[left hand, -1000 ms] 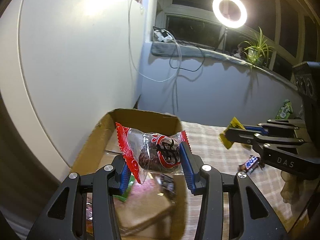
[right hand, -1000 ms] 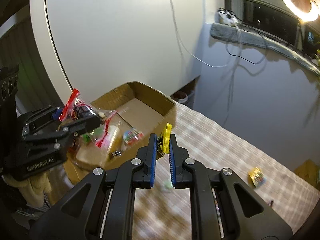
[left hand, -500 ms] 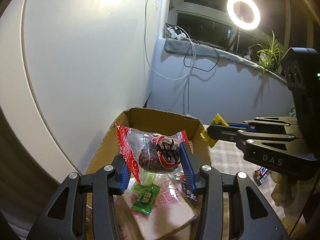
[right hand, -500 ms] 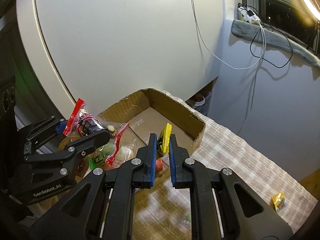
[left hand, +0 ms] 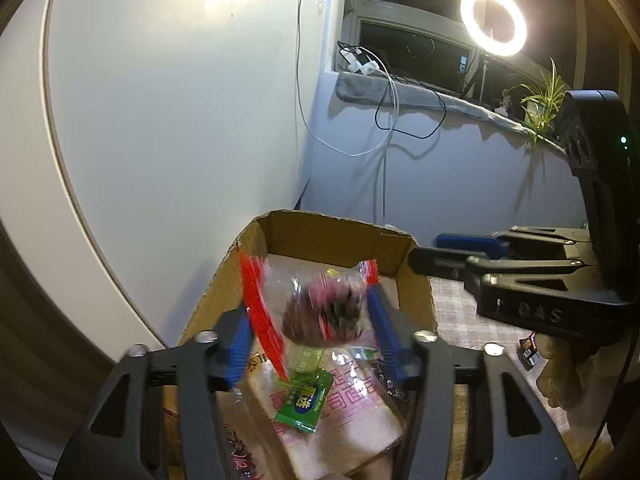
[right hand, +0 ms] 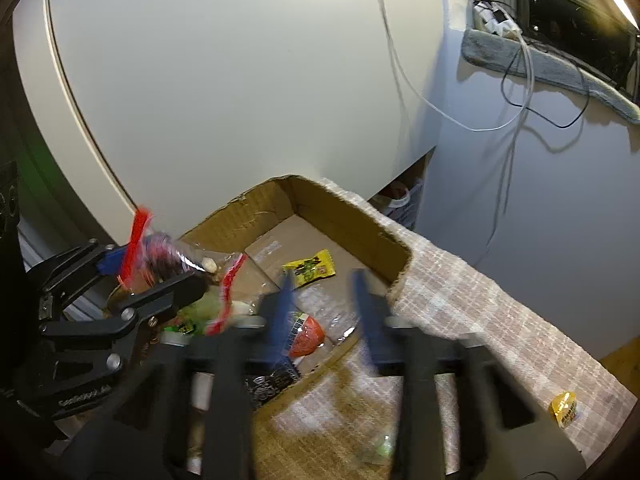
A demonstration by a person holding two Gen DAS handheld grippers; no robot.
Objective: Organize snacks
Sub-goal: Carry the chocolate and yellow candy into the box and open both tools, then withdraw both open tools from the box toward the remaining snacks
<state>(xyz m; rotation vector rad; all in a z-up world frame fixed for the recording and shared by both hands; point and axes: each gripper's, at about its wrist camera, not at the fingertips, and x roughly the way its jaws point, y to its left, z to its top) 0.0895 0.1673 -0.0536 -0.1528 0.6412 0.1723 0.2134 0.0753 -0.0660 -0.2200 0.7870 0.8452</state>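
Yellow foil sachet (right hand: 309,268) now lies on the brown cardboard box (right hand: 362,222) floor just ahead of my right claw (right hand: 325,312), which has sprung apart. My left claw (left hand: 310,334) is spreading too, letting the red-edged clear packet (left hand: 316,300) slip toward the box below.

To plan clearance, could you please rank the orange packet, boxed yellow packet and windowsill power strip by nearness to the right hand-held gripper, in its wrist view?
From the right hand-held gripper:
1. Orange packet, beside its left finger.
2. Yellow packet, ahead on box floor.
3. Power strip, far off, upper right.
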